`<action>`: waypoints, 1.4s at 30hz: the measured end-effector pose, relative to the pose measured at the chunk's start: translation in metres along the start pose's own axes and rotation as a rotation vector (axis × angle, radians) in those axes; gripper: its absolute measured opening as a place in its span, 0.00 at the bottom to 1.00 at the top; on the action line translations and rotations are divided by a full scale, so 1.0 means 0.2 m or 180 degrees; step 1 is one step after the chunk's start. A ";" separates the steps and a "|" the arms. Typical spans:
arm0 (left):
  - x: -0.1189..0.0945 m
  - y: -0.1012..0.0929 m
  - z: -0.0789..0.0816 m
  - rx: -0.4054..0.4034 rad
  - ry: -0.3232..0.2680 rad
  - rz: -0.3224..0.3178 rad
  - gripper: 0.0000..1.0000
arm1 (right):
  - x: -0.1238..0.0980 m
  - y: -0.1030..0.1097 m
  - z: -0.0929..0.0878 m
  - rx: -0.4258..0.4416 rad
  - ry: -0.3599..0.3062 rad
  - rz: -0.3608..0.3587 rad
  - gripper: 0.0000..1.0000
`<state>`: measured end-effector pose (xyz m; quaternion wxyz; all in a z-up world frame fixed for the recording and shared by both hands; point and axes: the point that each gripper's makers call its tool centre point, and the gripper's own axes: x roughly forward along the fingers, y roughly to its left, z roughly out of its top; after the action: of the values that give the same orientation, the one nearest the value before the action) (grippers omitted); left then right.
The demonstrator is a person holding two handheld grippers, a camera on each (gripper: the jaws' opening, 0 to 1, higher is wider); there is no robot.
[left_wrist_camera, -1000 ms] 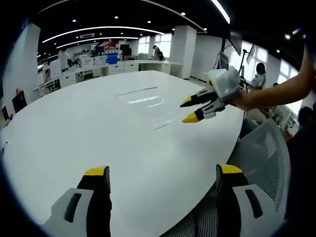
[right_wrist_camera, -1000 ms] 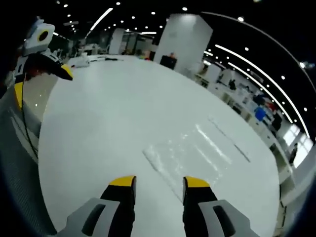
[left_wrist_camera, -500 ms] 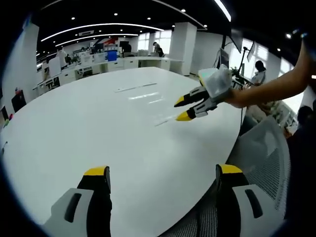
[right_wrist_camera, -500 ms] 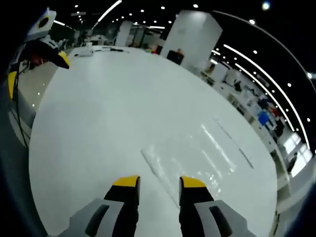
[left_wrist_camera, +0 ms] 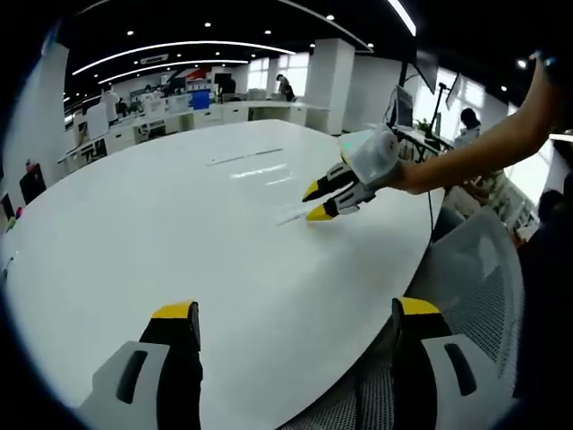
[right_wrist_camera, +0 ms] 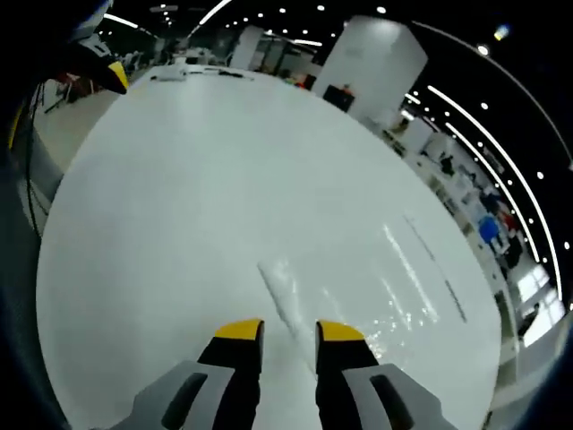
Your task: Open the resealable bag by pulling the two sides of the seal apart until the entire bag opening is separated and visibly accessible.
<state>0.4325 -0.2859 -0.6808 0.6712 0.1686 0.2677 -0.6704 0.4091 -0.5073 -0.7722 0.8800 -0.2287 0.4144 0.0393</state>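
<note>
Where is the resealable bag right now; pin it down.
The clear resealable bag lies flat on the white table, its near edge just ahead of the right gripper; in the left gripper view it glints beside that gripper's yellow tips.

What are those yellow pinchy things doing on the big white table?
A person holds a gripper in each hand over a big white table. The right gripper reaches toward a clear plastic bag lying flat on the table, its yellow-tipped fingers just at the bag's near edge, a small gap between them. The left gripper hovers wide open at the table's edge, far from the bag. The bag isn't gripped or opened yet.
</note>
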 end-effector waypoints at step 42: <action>0.03 0.02 0.03 0.0107 0.0025 0.0021 0.84 | 0.05 0.03 0.04 -0.0320 -0.0132 0.0694 0.00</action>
<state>0.4366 -0.2949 -0.6794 0.6694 0.1833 0.2585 -0.6719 0.4194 -0.4993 -0.7766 0.8663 -0.2252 0.4160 0.1602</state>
